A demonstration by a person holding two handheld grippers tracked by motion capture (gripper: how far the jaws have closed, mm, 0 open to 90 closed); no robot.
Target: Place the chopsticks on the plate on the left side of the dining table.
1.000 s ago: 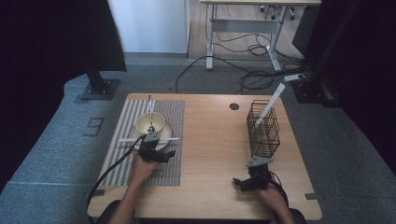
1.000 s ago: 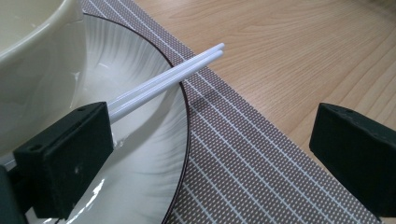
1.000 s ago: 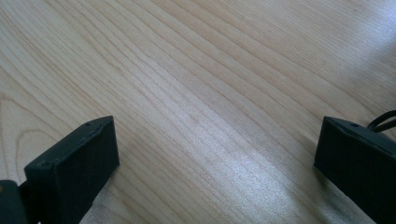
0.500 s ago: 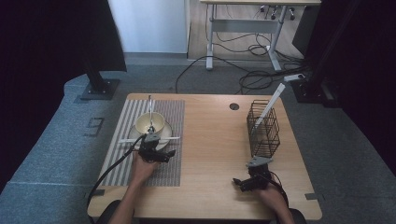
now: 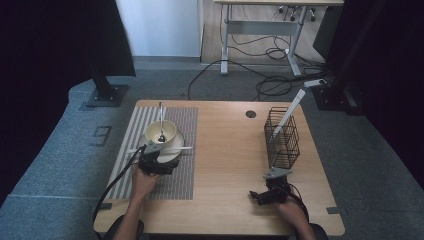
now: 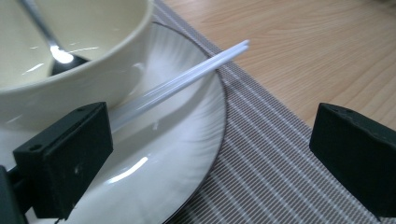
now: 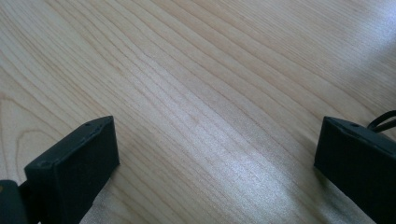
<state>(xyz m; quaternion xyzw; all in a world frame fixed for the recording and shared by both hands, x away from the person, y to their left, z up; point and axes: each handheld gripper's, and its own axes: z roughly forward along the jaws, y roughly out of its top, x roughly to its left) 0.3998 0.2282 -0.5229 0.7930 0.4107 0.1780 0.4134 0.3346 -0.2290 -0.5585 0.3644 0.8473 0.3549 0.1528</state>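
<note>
A cream bowl (image 5: 160,132) with a metal spoon (image 5: 161,120) in it stands on a white plate (image 5: 176,150) on the striped placemat (image 5: 180,175). White chopsticks (image 5: 170,149) lie across the plate's near side; in the left gripper view the chopsticks (image 6: 187,79) slant past the bowl (image 6: 70,60) over the plate (image 6: 187,140). My left gripper (image 5: 155,161) is open at the plate's near rim, jaws wide apart with the plate edge between them. My right gripper (image 5: 267,194) rests low over the bare wood (image 7: 196,107), open, nothing between its jaws.
A black wire basket (image 5: 281,137) stands at the table's right, with a white stick (image 5: 289,112) leaning out of it. A round cable hole (image 5: 250,114) sits near the far edge. Cables trail from both grippers toward the near edge.
</note>
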